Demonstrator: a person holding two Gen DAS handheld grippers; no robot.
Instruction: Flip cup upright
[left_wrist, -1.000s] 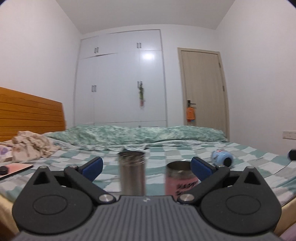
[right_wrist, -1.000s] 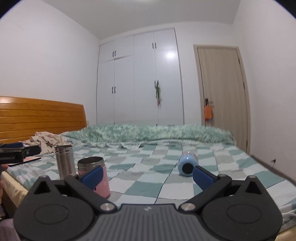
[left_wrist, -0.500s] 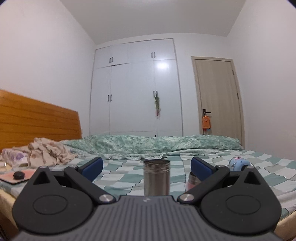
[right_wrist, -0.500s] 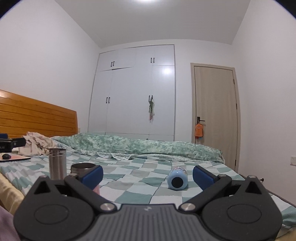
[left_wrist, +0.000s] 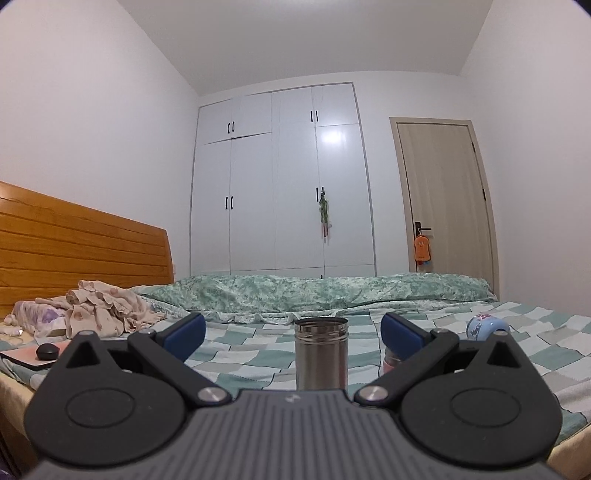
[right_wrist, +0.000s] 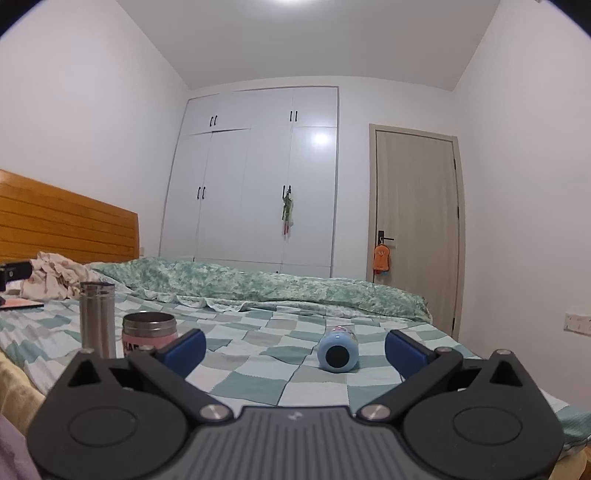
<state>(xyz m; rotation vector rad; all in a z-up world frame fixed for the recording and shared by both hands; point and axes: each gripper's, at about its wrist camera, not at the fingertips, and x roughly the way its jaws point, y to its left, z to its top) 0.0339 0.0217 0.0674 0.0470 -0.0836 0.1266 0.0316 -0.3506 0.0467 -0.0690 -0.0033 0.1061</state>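
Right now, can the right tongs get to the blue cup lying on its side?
Probably yes. The right tongs are open, the blue cup lies on the bed just ahead between them, and nothing blocks the way.

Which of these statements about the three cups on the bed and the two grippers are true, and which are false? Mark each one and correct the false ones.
1. The blue cup lies on its side on the checked bedspread. True.
2. The steel cup lies on its side. False: it stands upright.
3. The pink cup stands upright beside the steel cup. True.
4. The right gripper grips the blue cup. False: its jaws are open, and the cup lies beyond them.
5. The left gripper is open and holds nothing. True.
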